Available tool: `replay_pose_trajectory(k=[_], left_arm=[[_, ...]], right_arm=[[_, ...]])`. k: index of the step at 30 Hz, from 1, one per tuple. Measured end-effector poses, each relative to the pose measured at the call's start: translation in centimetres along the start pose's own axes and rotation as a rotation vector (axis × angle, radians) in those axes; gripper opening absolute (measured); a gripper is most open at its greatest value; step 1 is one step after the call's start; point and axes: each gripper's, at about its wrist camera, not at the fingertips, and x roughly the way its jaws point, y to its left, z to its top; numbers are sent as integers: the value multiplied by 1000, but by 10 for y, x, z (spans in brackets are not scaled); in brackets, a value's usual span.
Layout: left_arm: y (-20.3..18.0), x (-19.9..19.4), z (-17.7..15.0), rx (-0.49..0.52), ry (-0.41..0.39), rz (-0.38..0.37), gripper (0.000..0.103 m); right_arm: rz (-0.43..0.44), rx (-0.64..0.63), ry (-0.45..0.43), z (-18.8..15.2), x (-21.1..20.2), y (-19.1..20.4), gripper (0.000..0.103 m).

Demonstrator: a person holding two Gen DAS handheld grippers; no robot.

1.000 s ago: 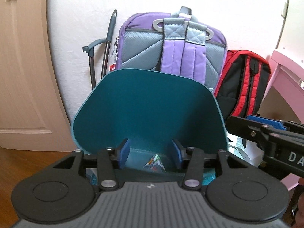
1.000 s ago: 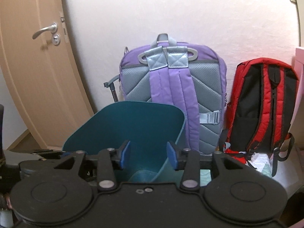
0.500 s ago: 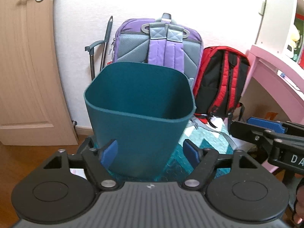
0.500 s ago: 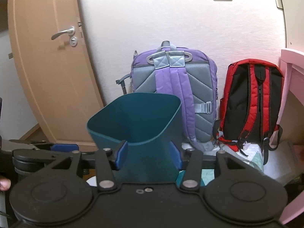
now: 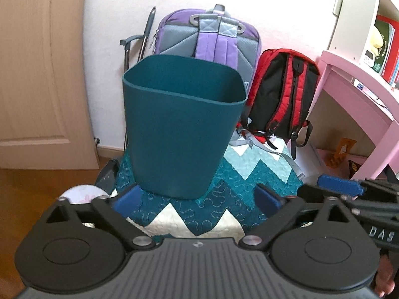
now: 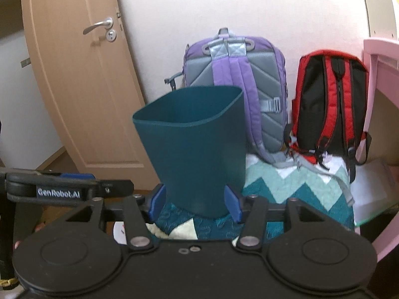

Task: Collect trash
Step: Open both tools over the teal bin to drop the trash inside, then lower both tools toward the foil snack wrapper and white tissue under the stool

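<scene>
We read "GenRobot.AI" in white letters on the black body of the left gripper [image 6: 57, 191], which shows at the left edge of the right wrist view. In the left wrist view we read the pale letters "DAS" on the black side of the right gripper [image 5: 369, 229], where they run off the picture's right edge, so the word may be cut short. A small white four-part emblem sits on the grey ribbed housing [image 5: 198, 244] of the left gripper's own body, with no letters to it. The books [image 5: 385, 47] on the pink shelf carry print that we find too small and blurred to read.
</scene>
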Motion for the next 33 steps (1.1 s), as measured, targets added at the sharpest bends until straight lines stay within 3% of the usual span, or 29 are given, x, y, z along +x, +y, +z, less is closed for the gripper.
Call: replay_pose_trajectory(k=[9,27,33], left_arm=[[8,27,-43,-20,2,49,103],[39,136,-116,-102,178,87,103],[47,171,-137,-57,191,130,103]], right_arm=[[8,39,83,-58,30,-6,53],[-10,92,254,-143,113,-34,53],[-29,109,315,-175,145,-49,53]])
